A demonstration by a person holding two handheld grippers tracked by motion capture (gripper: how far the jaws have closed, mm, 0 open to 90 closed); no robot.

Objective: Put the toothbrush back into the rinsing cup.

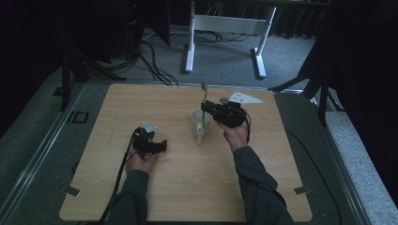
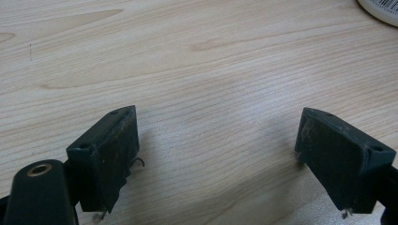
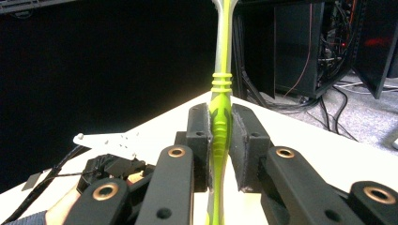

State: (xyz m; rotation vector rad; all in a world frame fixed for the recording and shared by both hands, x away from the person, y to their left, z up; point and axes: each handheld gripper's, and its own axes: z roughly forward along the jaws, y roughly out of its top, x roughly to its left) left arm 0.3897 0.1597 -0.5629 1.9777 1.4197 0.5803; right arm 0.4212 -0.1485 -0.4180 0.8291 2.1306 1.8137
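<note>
A green toothbrush (image 1: 203, 104) stands upright, its lower end inside a white mug (image 1: 200, 123) at the middle of the wooden table (image 1: 187, 187). My right gripper (image 1: 206, 108) is shut on the toothbrush's handle just above the mug. In the right gripper view the green handle (image 3: 221, 112) is pinched between both black pads. My left gripper (image 1: 152, 145) rests low on the table left of the mug. Its jaws stand wide apart with bare wood between them (image 2: 218, 140). The mug's base (image 2: 381, 10) shows at the top right corner of the left gripper view.
A white desk frame (image 1: 225, 28) and loose cables (image 1: 155, 65) stand on the grey carpet beyond the table's far edge. Dark curtains and stands flank both sides. Computer hardware (image 3: 324, 42) sits on the floor off the table.
</note>
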